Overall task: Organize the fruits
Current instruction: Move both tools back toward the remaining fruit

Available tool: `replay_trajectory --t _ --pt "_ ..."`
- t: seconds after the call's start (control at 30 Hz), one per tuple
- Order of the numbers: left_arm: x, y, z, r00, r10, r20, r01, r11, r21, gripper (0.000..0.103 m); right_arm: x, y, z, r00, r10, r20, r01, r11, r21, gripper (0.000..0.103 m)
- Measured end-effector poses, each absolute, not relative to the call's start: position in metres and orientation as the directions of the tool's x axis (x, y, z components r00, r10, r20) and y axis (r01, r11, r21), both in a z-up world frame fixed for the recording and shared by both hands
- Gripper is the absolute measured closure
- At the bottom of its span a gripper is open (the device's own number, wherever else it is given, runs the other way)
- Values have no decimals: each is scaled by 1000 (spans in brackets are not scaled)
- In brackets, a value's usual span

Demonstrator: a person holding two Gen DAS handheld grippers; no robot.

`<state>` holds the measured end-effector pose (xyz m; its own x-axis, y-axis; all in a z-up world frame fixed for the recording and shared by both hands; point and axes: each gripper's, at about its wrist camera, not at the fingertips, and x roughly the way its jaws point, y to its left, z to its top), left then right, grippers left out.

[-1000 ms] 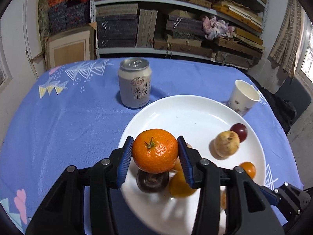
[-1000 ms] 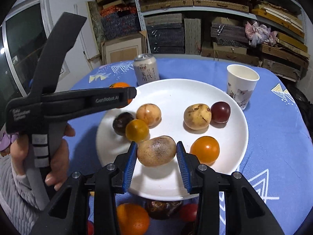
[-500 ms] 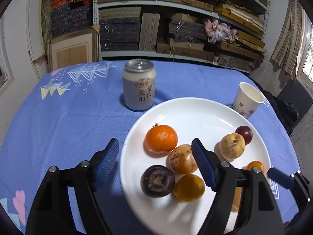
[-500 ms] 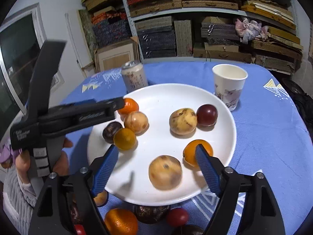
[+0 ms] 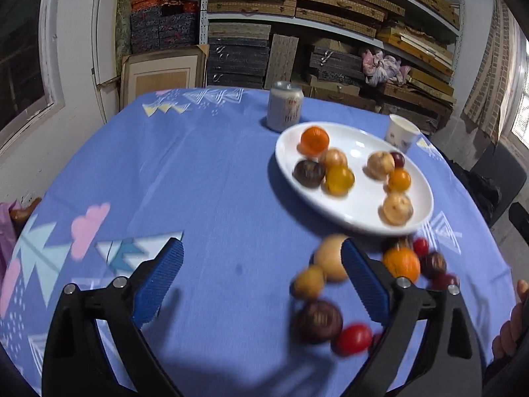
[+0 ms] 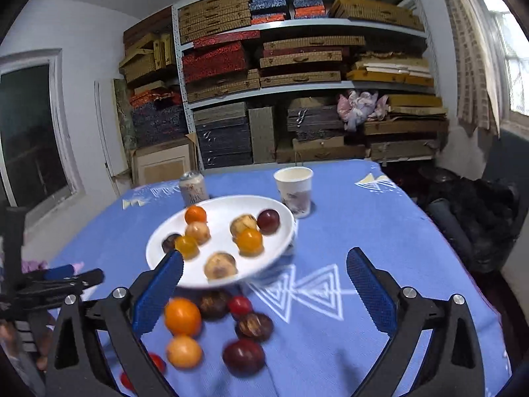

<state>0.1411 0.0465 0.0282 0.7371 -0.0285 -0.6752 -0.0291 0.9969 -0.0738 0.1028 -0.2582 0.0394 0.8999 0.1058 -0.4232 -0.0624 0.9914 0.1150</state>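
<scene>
Left wrist view, white plate (image 5: 425, 211) long axis running lower-right, both grippers' fingers (image 5: 158, 278) spread wide, empty.

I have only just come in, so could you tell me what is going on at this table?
A person is sorting fruit onto a white plate with a pair of hand-held tongs in each hand. Right now the left tongs and right tongs are both open and hold nothing, raised above the blue tablecloth. Seven fruits lie on the plate, among them an orange. A loose cluster waits on the cloth beside the plate's near edge, including another orange. A drink can and paper cup stand behind the plate.
</scene>
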Motion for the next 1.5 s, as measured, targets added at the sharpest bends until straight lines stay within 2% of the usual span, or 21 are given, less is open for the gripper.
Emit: replay_trajectory --t 0.1,0.23,0.33,0.57,0.63,0.73,0.83,0.9,1.03,1.13,1.27,1.37,1.43,1.5 --pt "116 37 15 723 -8 -691 -17 999 -29 9 96 -262 19 850 112 -514 -51 990 132 3" --pt "98 15 5 729 53 -683 23 995 102 8 83 -257 22 890 49 -453 -16 997 78 3" --pt "98 9 0 725 72 -685 35 989 142 8 85 -253 18 877 90 -472 -50 994 96 3" --pt "121 10 -8 698 15 -716 64 994 83 8 92 -257 12 849 115 -515 -30 985 170 3" --pt "127 9 -9 695 11 -719 58 996 72 4 95 -263 9 839 125 -529 -13 978 210 3" --pt "140 14 -17 656 29 -754 20 998 56 4 100 -272 3 823 143 -550 13 963 270 3" --pt "141 24 -21 603 -49 -796 53 998 -21 4 103 -282 -2 811 167 -560 39 940 338 3" --pt "133 29 -22 606 -19 -796 36 999 3 4 103 -287 -3 812 171 -558 55 929 365 3" --pt "127 29 -20 641 111 -760 -11 991 136 4 106 -294 -6 803 202 -561 63 907 417 3" --pt "130 24 -22 636 61 -769 43 992 115 4 105 -292 -5 806 204 -556 54 910 411 3" --pt "125 7 -14 690 2 -724 133 983 129 4 102 -287 -2 818 208 -536 28 917 398 3" --pt "129 4 -15 681 -35 -732 169 979 111 7 102 -284 -3 815 224 -534 8 918 397 3" --pt "133 7 -16 664 -65 -745 175 982 71 25 103 -283 -4 810 227 -541 6 919 394 3" --pt "138 11 -21 634 -82 -769 173 984 37 33 103 -283 -5 806 229 -546 8 918 397 3"
